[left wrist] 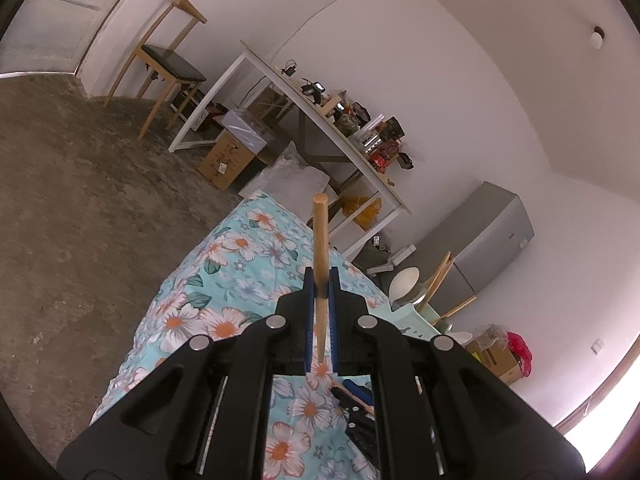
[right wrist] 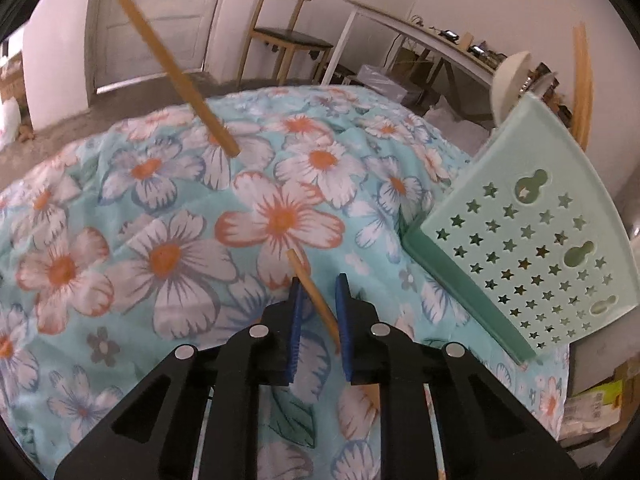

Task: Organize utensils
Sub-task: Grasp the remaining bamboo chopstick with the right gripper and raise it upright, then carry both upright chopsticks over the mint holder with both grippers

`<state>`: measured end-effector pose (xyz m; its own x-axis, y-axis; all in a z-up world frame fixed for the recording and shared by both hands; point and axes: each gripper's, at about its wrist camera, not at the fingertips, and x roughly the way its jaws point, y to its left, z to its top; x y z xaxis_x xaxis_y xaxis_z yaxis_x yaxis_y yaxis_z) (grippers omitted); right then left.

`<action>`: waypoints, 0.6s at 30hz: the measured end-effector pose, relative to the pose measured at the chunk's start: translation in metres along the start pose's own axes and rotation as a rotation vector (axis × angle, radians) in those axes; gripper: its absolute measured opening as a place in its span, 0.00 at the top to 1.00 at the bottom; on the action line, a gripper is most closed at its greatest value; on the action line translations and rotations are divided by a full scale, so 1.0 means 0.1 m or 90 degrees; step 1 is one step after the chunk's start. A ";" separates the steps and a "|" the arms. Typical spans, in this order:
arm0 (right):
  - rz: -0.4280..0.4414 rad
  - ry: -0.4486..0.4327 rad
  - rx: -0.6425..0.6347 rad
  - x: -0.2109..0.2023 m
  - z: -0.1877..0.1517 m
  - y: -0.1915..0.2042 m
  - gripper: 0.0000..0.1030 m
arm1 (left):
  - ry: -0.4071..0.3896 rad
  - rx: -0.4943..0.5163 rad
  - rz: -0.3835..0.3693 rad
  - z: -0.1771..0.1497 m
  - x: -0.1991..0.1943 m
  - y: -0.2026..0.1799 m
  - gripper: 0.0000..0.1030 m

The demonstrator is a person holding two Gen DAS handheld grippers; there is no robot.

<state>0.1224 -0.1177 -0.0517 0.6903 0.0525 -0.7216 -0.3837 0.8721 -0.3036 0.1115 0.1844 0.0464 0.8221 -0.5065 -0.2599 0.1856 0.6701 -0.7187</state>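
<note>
Wooden chopstick point(left wrist: 320, 248) clamped in left gripper point(left wrist: 321, 280) above floral cloth point(left wrist: 224, 280).

floral turquoise bedspread point(right wrist: 168, 240) filling the near view, wooden chair point(right wrist: 280, 36) with a dark seat by the far wall, long white table point(left wrist: 320, 120) piled with clutter, cardboard box point(left wrist: 228, 158) under it, grey fridge point(left wrist: 480, 232) on the right

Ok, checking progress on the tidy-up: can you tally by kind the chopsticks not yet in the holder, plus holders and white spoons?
Chopsticks outside the holder: 2, one in the left gripper, one between the right gripper fingers
Mint holder: 1
White spoon: 1
Total: 4
</note>
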 end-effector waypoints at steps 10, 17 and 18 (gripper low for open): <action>0.001 -0.104 0.170 -0.65 -0.05 -0.61 0.94 | -0.006 0.016 0.000 -0.01 -0.01 -0.14 0.95; 0.000 -0.190 0.258 -1.15 -0.12 -0.98 0.94 | -0.002 0.028 -0.002 -0.04 0.03 -0.23 0.95; 0.004 -0.207 0.275 -1.25 -0.14 -1.04 0.94 | -0.001 0.030 -0.002 -0.04 0.04 -0.25 0.95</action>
<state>0.0670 -0.2220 0.0615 0.8692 0.1471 -0.4720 -0.1494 0.9882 0.0329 0.1077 0.1634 0.0609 0.8222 -0.5082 -0.2564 0.2141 0.6934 -0.6881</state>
